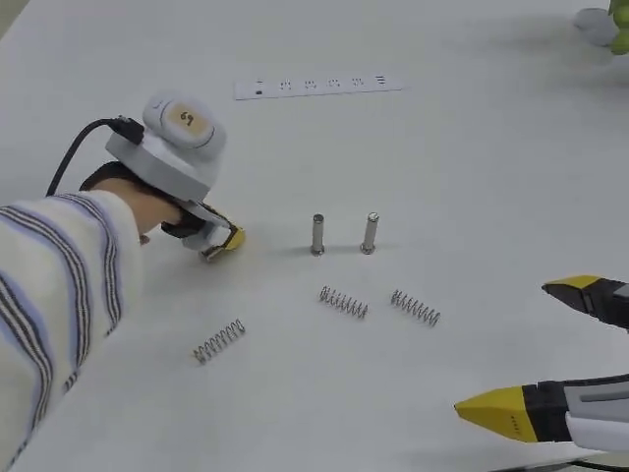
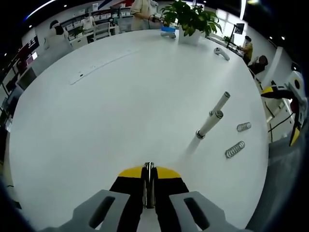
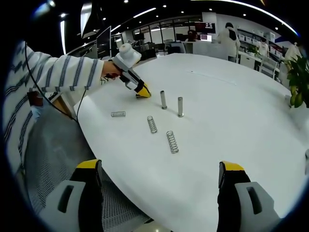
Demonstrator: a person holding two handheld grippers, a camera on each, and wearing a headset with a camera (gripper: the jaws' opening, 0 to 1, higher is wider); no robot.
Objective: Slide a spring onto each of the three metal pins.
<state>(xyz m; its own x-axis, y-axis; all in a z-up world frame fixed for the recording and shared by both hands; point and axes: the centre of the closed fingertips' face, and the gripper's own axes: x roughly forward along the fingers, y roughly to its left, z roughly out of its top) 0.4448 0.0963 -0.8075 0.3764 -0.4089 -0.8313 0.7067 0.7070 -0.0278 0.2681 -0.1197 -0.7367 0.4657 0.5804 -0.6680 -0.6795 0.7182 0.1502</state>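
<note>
Two metal pins (image 1: pixel 317 234) (image 1: pixel 370 233) stand upright on the white table (image 1: pixel 472 167). My left gripper (image 1: pixel 224 243) rests its tip on the table left of them. In the left gripper view it (image 2: pixel 148 172) is shut on a third metal pin (image 2: pixel 148 189), upright between the yellow jaws. Three springs lie flat in front of the pins: one at the left (image 1: pixel 218 340), one in the middle (image 1: pixel 343 302), one at the right (image 1: pixel 415 308). My right gripper (image 1: pixel 536 352) hovers open at the near right, with nothing between its fingers; its own view (image 3: pixel 160 166) shows the springs (image 3: pixel 172 141) and pins (image 3: pixel 180 107) ahead.
A white power strip (image 1: pixel 319 86) lies at the back of the table. A potted plant (image 2: pixel 190 19) stands at the far edge. A black cable (image 1: pixel 74 147) trails from the left gripper. A striped sleeve (image 1: pixel 54 285) covers the near left.
</note>
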